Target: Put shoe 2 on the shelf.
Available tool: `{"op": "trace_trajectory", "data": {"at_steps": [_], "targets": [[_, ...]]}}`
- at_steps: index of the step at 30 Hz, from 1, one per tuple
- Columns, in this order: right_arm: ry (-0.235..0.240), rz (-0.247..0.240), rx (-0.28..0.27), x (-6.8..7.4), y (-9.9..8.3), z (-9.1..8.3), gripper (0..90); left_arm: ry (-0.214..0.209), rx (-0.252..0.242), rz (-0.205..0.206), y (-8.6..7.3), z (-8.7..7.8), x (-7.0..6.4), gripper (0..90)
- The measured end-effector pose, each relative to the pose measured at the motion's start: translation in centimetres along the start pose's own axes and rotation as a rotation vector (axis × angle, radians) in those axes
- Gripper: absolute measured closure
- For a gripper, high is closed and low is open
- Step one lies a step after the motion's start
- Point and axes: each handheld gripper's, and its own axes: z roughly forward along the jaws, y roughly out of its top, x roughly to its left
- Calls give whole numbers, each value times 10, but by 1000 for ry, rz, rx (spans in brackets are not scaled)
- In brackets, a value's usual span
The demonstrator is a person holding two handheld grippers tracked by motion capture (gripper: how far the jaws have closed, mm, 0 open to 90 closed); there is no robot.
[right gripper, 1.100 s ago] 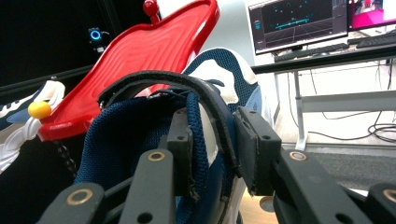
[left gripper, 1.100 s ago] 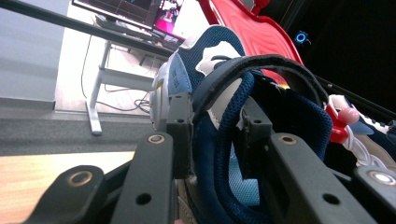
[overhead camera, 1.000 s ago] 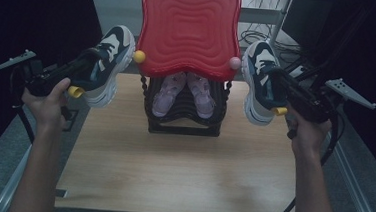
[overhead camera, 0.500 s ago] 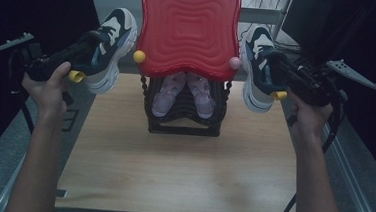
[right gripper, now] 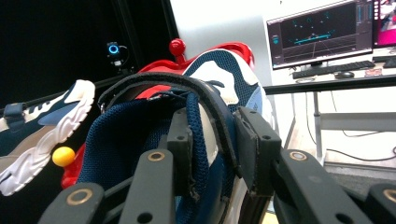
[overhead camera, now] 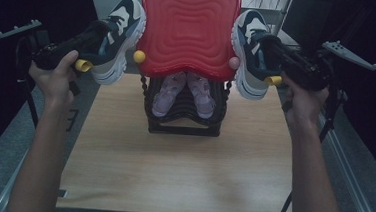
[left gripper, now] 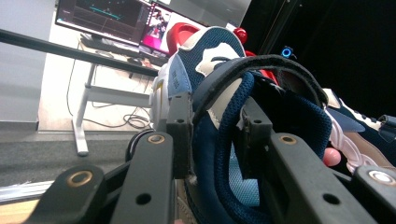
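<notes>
Sneakers, one in each of your grippers, are held up in the air on either side of a red rack top (overhead camera: pixel 188 31). Your left gripper (overhead camera: pixel 88 39) is clamped on the collar of the left sneaker (overhead camera: pixel 118 41), which hangs above the table's far left corner, its toe pointing away and its white sole turned toward the rack. Your right gripper (overhead camera: pixel 272 52) is clamped the same way on the right sneaker (overhead camera: pixel 250 52), near the far right corner. In the left gripper view the jaws pinch the navy padded collar between them; the right gripper view shows the same hold on the other shoe.

The red top sits over a black rack (overhead camera: pixel 185 111) at the back of the wooden table (overhead camera: pixel 181 170). A pink pair (overhead camera: pixel 184 93) already fills the shelf under it.

Risks, as a judgement: each sneaker hangs from soft collar padding alone, so a quick swing or tilt could let the shoe twist or slip out of the jaws. Both soles sit just beside the red top's edges and its small knobs, yellow (overhead camera: pixel 139 56) on the left and pink (overhead camera: pixel 234 63) on the right; moving inward without lifting could knock the top or catch on a knob. The occupied shelf leaves little room if you aim there.
</notes>
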Motion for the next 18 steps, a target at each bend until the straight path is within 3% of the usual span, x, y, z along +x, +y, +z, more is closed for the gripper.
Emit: {"op": "trace_trajectory", "data": {"at_steps": [18], "targets": [[54,-45,-4,37,21,39,685,-28,-19,15,22,37,-34,710]]}}
